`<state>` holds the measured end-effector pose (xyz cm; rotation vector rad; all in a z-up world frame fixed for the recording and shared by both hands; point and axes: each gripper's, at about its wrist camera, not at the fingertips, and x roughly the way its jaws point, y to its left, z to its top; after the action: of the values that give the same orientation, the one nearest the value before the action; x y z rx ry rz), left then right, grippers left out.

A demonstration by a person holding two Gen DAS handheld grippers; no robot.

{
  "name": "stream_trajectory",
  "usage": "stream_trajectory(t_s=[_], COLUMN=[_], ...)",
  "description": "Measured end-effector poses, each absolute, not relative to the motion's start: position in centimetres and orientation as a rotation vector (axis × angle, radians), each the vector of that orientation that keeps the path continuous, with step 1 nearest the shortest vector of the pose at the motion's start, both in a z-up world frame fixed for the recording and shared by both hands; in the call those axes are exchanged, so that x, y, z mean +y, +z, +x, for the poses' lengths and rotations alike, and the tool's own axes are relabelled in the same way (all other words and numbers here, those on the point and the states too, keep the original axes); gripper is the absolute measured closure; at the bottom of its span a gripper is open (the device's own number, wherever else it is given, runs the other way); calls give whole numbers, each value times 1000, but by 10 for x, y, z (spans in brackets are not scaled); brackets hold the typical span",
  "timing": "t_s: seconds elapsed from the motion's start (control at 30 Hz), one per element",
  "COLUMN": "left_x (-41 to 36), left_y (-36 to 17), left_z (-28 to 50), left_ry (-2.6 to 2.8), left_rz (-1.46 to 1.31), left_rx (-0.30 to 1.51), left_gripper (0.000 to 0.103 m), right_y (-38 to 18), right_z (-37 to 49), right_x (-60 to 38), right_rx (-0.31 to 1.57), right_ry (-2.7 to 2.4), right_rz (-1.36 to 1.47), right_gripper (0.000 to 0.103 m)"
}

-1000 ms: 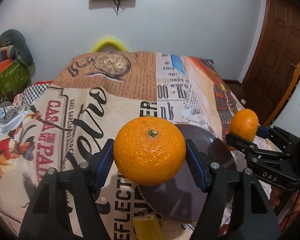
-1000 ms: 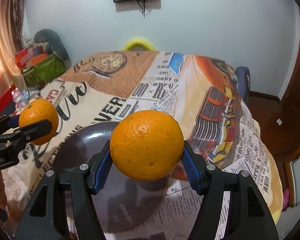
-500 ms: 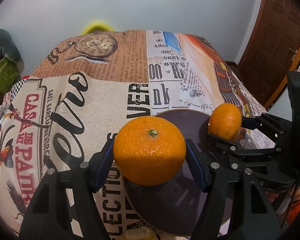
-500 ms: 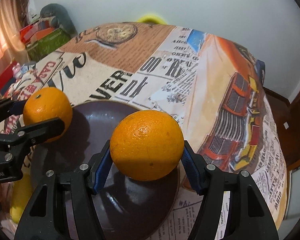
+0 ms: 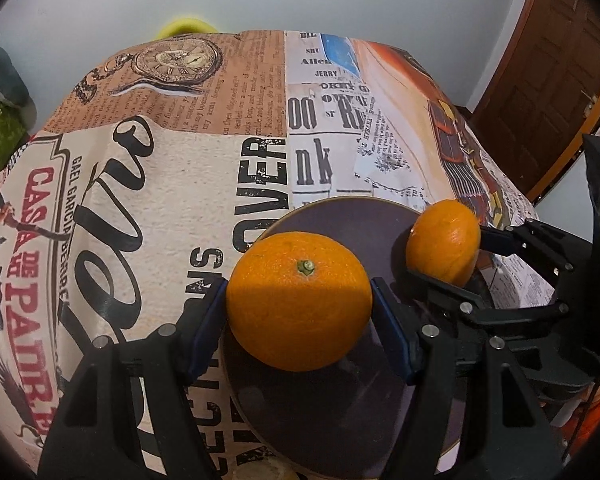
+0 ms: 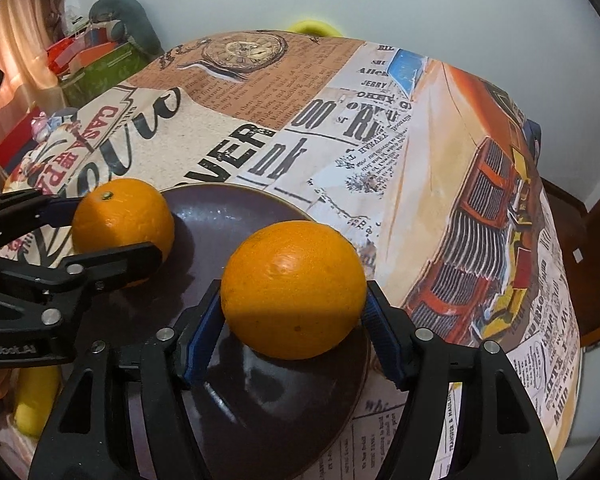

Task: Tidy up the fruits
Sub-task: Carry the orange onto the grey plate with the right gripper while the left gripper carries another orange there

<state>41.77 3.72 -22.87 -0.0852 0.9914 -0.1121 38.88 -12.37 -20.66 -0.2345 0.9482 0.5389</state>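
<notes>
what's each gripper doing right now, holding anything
Left gripper: closed on an orange with its stem up, over the dark plate.
Right gripper: closed on a second orange, over the same plate.

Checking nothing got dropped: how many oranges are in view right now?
2. One orange sits clamped in the left gripper above the dark plate; the other orange is clamped in the right gripper, also above it. More could be out of view.
</notes>
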Motion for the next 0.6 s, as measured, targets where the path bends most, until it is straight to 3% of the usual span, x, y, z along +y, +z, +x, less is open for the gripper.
stream_trajectory(t_s=[0.1,0.6], left_x=[40,43], left_y=[-228,-168], left_z=[418,371], left_ry=[-117,-60], left_rz=[-111,-64], left_rx=[1003,825], left_gripper=[34,30], right_y=[-203,-163], right_z=[384,340], right_x=[-123,-145], right_rx=[931,849], right_ry=[536,505], right_rz=[-247,-231], right_gripper=[30,30])
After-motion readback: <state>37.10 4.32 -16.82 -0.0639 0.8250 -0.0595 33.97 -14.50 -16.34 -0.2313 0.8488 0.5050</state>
